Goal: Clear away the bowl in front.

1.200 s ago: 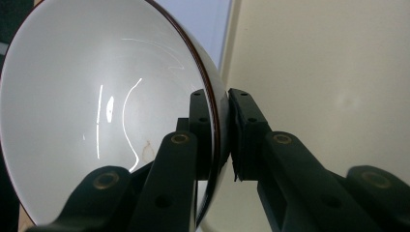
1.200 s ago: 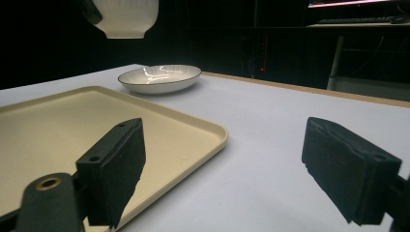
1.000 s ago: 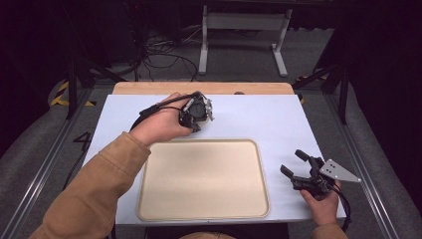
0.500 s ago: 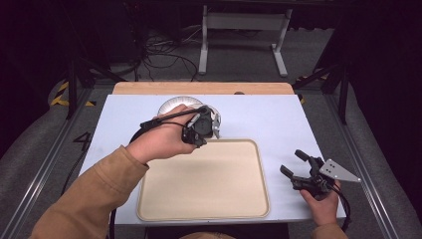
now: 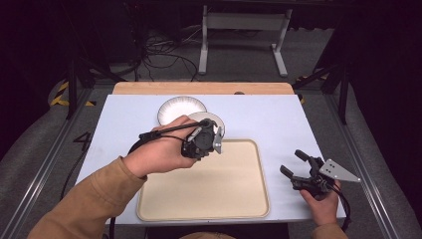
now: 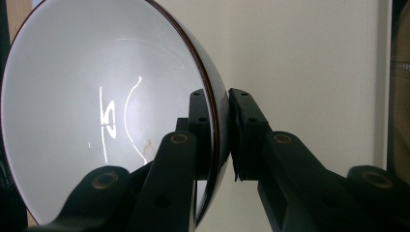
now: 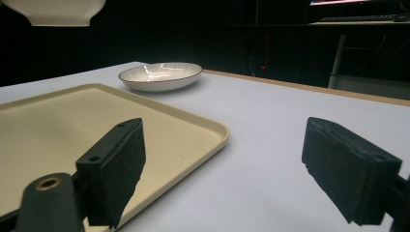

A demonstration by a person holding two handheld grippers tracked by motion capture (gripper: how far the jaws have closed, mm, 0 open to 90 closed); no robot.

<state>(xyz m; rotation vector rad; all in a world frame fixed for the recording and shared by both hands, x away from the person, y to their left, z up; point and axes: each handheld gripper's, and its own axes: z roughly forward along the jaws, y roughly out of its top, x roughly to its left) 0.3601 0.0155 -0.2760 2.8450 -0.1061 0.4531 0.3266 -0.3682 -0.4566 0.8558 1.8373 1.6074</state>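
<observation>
White glaze fills most of my left gripper view: a small white bowl [image 6: 111,116] with a thin dark rim, its left edge cut off by the frame. My left claw [image 6: 220,130] is clamped on that rim, one jaw inside the bowl, the other on the outside wall. From the high view the bowl [image 5: 213,121] is largely hidden behind my left hand [image 5: 157,157] and the claw [image 5: 206,142], so I can make out just a pale arc of it over the far edge of the beige tray [image 5: 224,189]. I cannot tell from above whether the bowl touches the tray or hangs clear of it; in the right gripper view its underside [image 7: 55,12] shows at the top left corner, cut off by the frame.

A second dish, a white ribbed plate [image 5: 181,108] with a dark rim, lies on the pale blue tabletop [image 5: 268,119] near its far edge, just beyond the tray's far left corner. It also shows in the right gripper view [image 7: 161,76].

My right claw [image 5: 297,171] rests near the tabletop's near right corner, jaws well apart and holding nothing, beside the tray's right edge [image 7: 212,137].

Compared with half a second ago, my left hand has carried the bowl nearer, off the plate, which now lies fully uncovered. The right claw has not moved.
</observation>
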